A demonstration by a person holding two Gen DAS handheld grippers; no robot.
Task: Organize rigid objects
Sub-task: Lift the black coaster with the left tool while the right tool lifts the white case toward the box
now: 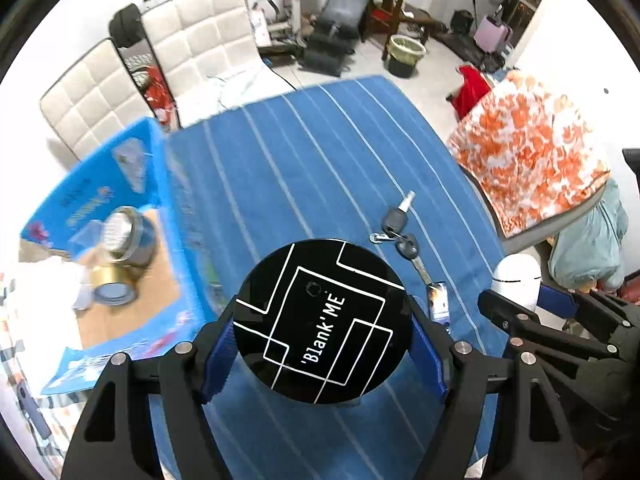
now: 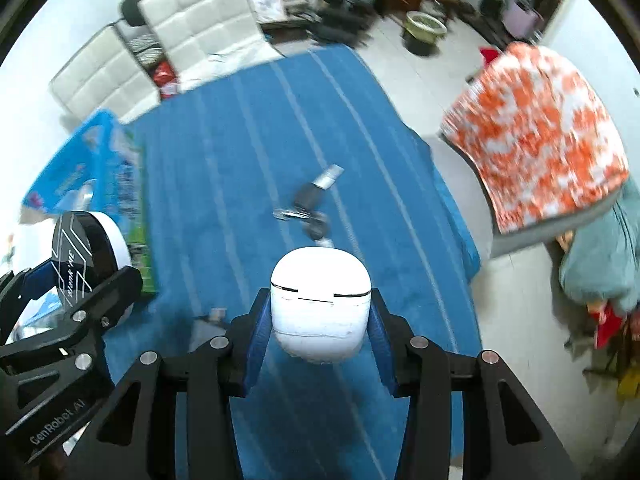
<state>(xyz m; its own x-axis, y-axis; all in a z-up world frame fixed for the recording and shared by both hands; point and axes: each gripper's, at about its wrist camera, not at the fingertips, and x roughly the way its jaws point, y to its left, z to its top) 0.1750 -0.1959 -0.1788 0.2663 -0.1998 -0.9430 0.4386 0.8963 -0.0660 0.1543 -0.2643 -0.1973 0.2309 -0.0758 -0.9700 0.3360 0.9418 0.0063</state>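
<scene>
Blue box (image 1: pixel 132 184), open-topped w/ tape rolls (image 1: pixel 120 256) inside, sits left of and ahead of the L jaws.

L gripper (image 1: pixel 322 344): jaws clenched on round black tin (image 1: pixel 322 320), blue pads on its rim both sides, lid face toward camera. Tin appears held clear of the blue cloth (image 1: pixel 304 176).

Keys (image 1: pixel 396 232) lie on cloth ahead-right of L jaws, straight ahead of R jaws.

R gripper (image 2: pixel 320 324): jaws grasping white case (image 2: pixel 320 300) across its lower body; seam level.

Judgement: step is carrying to box. Recommend L go first, keep tin level, clear the box wall, lower before releasing. R to hold off, as grippers are close together. Right-wrist view blurred; detail limited.
</scene>
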